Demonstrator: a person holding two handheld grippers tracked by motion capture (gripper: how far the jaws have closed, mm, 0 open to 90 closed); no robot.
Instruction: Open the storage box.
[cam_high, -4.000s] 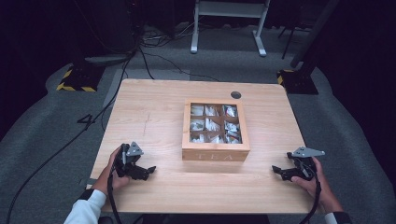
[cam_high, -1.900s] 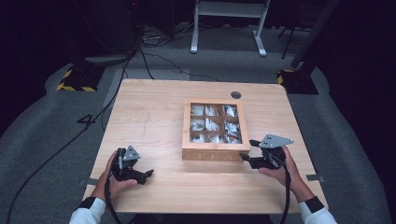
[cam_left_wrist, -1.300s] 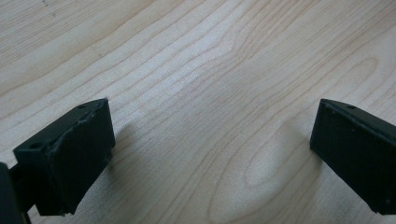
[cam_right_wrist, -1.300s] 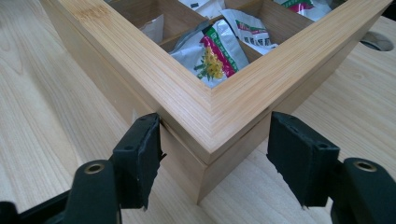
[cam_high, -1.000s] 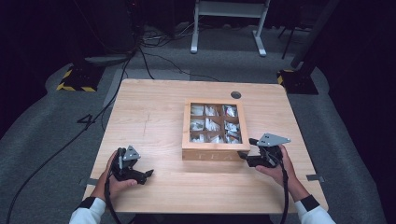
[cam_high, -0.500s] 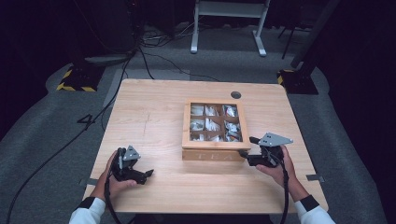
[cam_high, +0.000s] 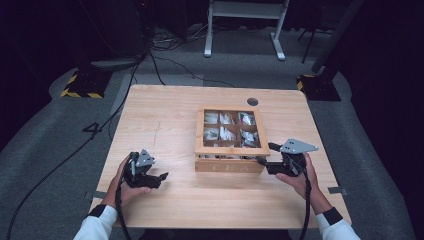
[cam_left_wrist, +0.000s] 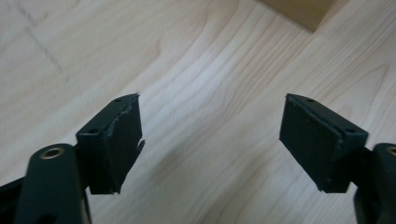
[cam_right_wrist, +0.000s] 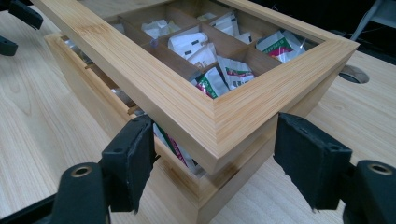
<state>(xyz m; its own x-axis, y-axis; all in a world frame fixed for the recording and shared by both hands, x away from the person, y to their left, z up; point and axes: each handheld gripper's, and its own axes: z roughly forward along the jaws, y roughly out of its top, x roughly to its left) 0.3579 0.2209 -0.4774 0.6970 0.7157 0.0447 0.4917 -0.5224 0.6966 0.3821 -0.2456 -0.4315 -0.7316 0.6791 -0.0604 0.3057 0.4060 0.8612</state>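
Note:
A wooden tea box (cam_high: 229, 165) with a windowed lid (cam_right_wrist: 196, 105) stands mid-table, with tea bags (cam_right_wrist: 236, 72) in its compartments. My right gripper (cam_high: 266, 155) is at the box's front right corner. Its jaws straddle the lid's corner (cam_right_wrist: 212, 140) with the pads against its two edges, and the lid is raised a crack off the box. At the front left of the table, my left gripper (cam_high: 161, 179) is open over bare wood (cam_left_wrist: 205, 116). Its jaws have just been closing, with nothing between them.
The box's corner (cam_left_wrist: 299, 11) shows far ahead of the left jaws. The table (cam_high: 165, 112) has a round cable hole (cam_high: 252, 101) behind the box. Cables and a stand's feet (cam_high: 245, 30) lie on the grey floor beyond.
The right gripper came from the table's right edge to the box's corner and has stayed there. The left gripper has lifted slightly in the last half second.

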